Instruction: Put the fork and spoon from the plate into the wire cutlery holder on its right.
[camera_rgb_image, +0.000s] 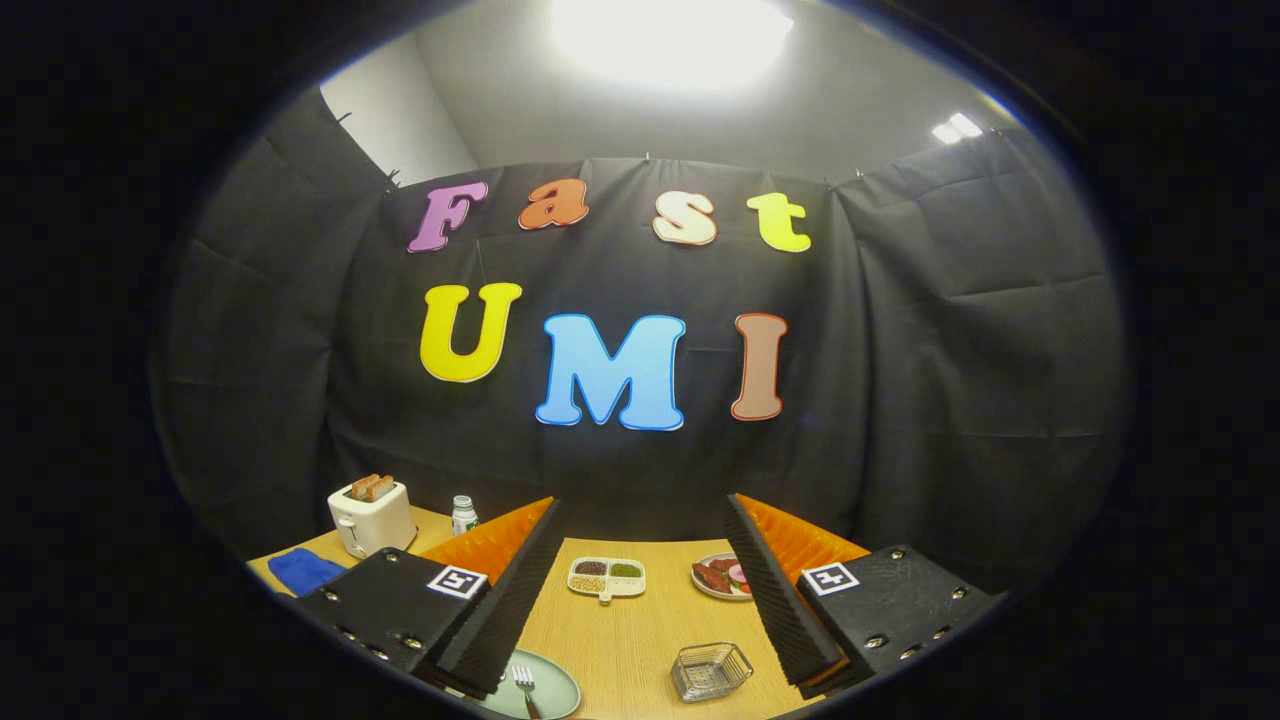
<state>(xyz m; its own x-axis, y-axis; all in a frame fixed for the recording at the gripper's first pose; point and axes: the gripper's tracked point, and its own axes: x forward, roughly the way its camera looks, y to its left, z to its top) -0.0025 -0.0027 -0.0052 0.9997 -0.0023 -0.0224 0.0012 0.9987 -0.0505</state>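
Note:
A pale green plate (552, 680) lies on the wooden table beside my left finger, partly hidden behind it. A fork (524, 685) rests on the plate, tines pointing away from me. I cannot see a spoon; it may be behind the finger. The wire cutlery holder (711, 670) sits to the plate's right, close to my right finger, and looks empty. My gripper (640, 655) hovers above the table, open wide, with nothing between its fingers.
Beyond the fingers sit a white divided dish (607, 577) of grains and a plate of food (722, 577). A white toaster (371, 517) with toast, a small bottle (463, 514) and a blue cloth (303, 570) stand at the far left. Black cloth walls the booth.

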